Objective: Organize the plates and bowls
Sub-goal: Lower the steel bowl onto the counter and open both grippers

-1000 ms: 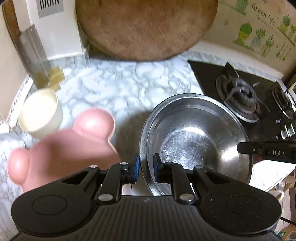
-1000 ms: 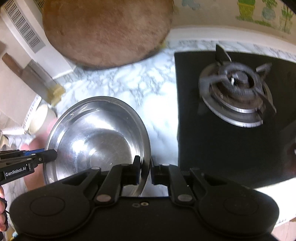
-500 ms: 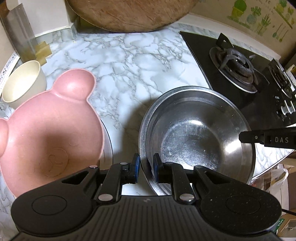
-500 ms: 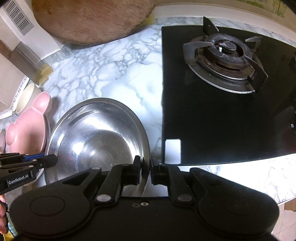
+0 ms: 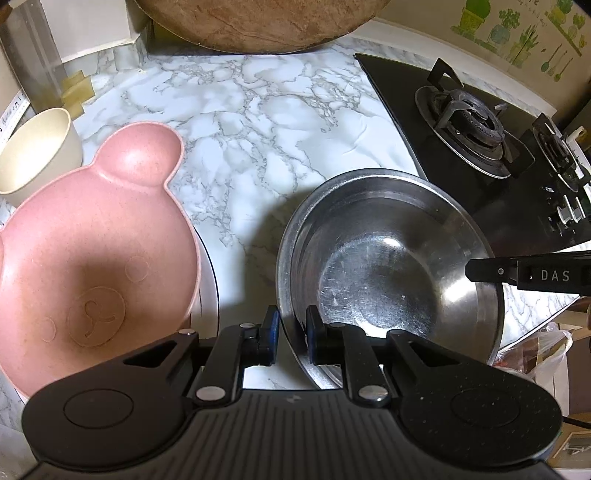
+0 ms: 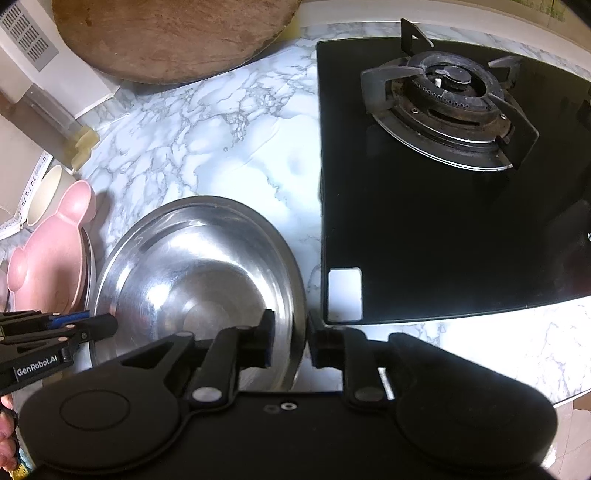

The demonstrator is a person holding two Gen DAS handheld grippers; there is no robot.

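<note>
A large steel bowl (image 5: 388, 266) is held over the marble counter by both grippers. My left gripper (image 5: 290, 334) is shut on its near-left rim. My right gripper (image 6: 290, 341) is shut on its right rim, and it also shows in the left wrist view (image 5: 480, 271). The bowl shows in the right wrist view (image 6: 195, 273) too. A pink bear-shaped bowl (image 5: 85, 258) sits on a white plate (image 5: 208, 280) to the left. A cream cup (image 5: 35, 155) stands behind it.
A black gas hob (image 6: 443, 192) with burners lies to the right. A round wooden board (image 5: 258, 22) leans at the back. A white appliance (image 6: 44, 66) stands at the back left. The counter's front edge (image 6: 517, 354) is near.
Both grippers have drawn back and up with the steel bowl. The pink bear bowl, blurred and near the lens a second ago, now rests still on its plate.
</note>
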